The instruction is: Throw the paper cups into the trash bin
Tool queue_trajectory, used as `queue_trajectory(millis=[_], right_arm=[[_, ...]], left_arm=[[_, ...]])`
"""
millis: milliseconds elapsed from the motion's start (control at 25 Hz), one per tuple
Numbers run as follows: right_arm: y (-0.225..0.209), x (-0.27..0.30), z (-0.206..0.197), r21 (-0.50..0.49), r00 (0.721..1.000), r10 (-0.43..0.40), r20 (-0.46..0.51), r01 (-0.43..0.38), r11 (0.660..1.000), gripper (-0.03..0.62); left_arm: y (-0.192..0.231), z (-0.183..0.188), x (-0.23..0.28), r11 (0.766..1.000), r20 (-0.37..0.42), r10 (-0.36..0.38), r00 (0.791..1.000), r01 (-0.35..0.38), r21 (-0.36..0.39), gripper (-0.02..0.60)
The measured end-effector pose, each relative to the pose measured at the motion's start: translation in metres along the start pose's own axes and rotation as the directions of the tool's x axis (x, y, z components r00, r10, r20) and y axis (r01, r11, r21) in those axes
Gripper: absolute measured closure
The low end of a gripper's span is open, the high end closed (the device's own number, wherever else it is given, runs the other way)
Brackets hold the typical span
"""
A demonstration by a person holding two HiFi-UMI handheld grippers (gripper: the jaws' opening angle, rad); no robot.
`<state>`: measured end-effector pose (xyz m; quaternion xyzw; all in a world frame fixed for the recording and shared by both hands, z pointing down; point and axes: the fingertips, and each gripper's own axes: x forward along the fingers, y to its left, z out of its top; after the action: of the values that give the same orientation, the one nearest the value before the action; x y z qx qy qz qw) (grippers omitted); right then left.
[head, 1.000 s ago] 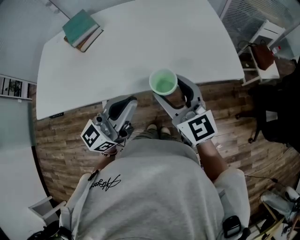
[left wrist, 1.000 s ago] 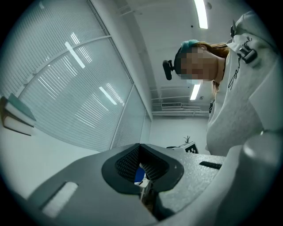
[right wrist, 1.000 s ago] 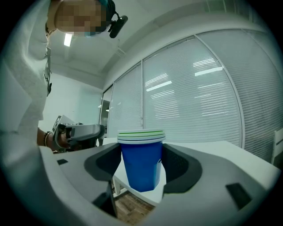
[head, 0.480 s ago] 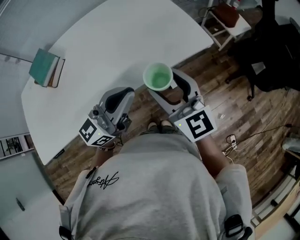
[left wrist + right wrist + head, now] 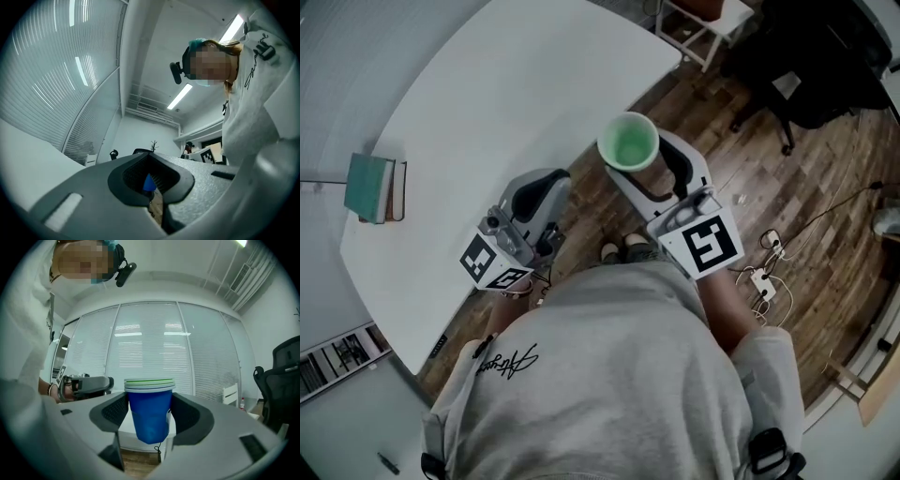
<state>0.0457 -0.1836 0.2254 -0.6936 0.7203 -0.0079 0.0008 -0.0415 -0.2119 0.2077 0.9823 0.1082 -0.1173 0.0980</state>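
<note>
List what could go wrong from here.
1. The paper cups are a nested stack, clamped by the right gripper on the outer cup alone; tipping could let the inner ones slide out early.
2. No trash bin is in view, and a power strip lies on the floor nearby: a trip hazard.

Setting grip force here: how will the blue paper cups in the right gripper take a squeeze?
The paper cups look thin-walled, so probably light and crushable. Several nested rims suggest some extra stiffness. Their smooth tapered sides might slip in loose jaws.
</note>
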Motion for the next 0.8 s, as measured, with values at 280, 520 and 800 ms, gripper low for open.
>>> queue_trajectory(millis=[280,520,800], right_arm=[[0.0,-0.018,-0.004,0.0,0.993,-0.111,0.045,0.111,0.994,0.312],[0.011,-0.035,-0.011,0.017,0.979,-0.2,0.045,0.2,0.98,0.312],[0.007,-0.077,-0.01,0.009,0.953,-0.298,0.046,0.298,0.955,0.312]], left_arm=[[-0.008,-0.013,0.001,0.995,-0.038,-0.103,0.994,0.103,-0.009,0.578],[-0.023,-0.022,-0.007,0.982,-0.091,-0.187,0.978,0.188,-0.001,0.578],[-0.045,-0.034,0.011,0.96,-0.121,-0.277,0.953,0.279,0.0,0.578]])
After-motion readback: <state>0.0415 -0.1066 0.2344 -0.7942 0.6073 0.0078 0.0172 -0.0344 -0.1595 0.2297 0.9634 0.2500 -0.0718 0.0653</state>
